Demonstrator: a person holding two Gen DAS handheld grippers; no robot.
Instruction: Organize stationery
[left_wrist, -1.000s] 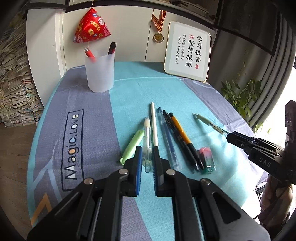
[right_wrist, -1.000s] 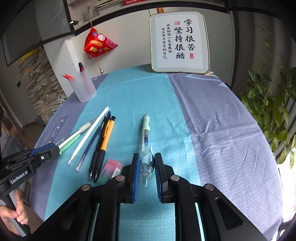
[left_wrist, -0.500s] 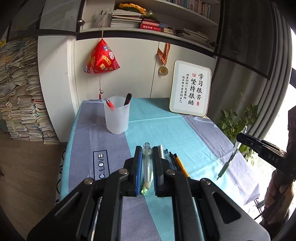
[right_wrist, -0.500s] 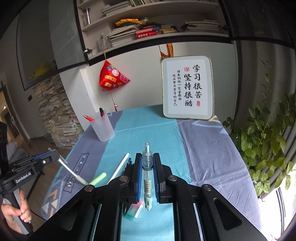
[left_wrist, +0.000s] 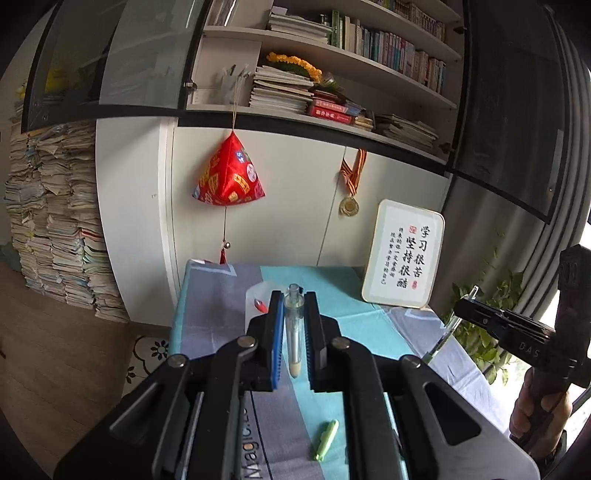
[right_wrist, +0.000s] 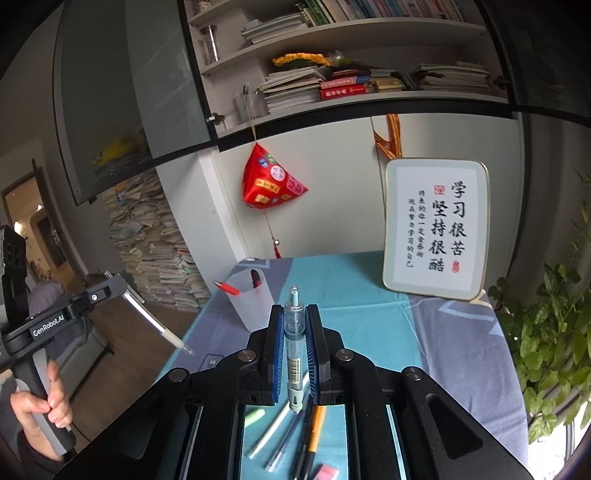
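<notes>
Room: a bookshelf (left_wrist: 332, 74) is running along the wall above white cabinets, with a red pyramid ornament (left_wrist: 229, 177) and a medal (left_wrist: 349, 206) hanging below it.
Surface: a table under a teal and grey tablecloth (right_wrist: 369, 295) is carrying the stationery.
Landmark: one translucent cup (right_wrist: 253, 304) is standing at the far left of the cloth, holding two pens.
Left gripper (left_wrist: 294, 332): it is clamping one clear pen (left_wrist: 294, 325) upright, raised in front of the cup.
Right gripper (right_wrist: 294, 339): it is gripping one blue-tinted pen (right_wrist: 294, 343), also raised, just right of the cup.
Pens lying nearer than the cup: one green highlighter (right_wrist: 255, 414), one white pen (right_wrist: 269, 430), one blue pen (right_wrist: 286, 441), one orange pen (right_wrist: 314, 430), with a black one beside it.
Eraser (right_wrist: 327, 472): one, pink, lying nearest.
Framed calligraphy (right_wrist: 436, 229): one, leaning at the back, well right of the cup.
Obstruction: the gripper bodies are hiding part of the lying pens.
Plant (right_wrist: 554, 350): leaves are showing far right of the cup.
</notes>
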